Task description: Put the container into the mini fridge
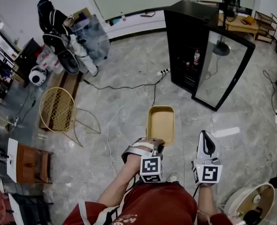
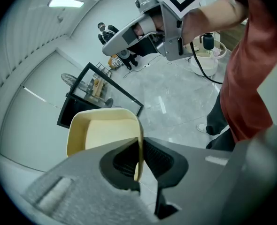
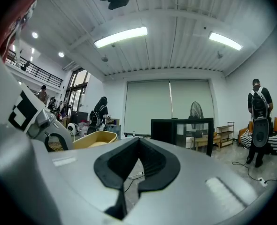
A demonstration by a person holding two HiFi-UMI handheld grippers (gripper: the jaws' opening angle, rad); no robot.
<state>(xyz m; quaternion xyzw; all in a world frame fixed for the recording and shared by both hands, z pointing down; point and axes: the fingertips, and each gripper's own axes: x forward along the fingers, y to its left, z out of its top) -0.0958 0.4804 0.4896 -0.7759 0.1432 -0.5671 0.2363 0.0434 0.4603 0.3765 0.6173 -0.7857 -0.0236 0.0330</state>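
Observation:
A shallow yellow container (image 1: 161, 123) hangs over the grey floor in front of me. My left gripper (image 1: 153, 144) is shut on its near rim, and in the left gripper view the thin wall of the container (image 2: 105, 130) stands pinched between the pads (image 2: 150, 158). To its right my right gripper (image 1: 206, 137) is level, shut and holds nothing; its jaws (image 3: 137, 146) meet with only floor behind them. The black mini fridge (image 1: 190, 36) stands at the upper right, its glass door (image 1: 225, 69) swung open towards me. The fridge (image 3: 180, 130) also shows straight ahead in the right gripper view.
A power strip with cables (image 1: 162, 72) lies on the floor left of the fridge. A wire chair (image 1: 58, 109) stands at the left, a white round appliance (image 1: 251, 200) at the bottom right. A person (image 3: 258, 121) stands at the far right of the room.

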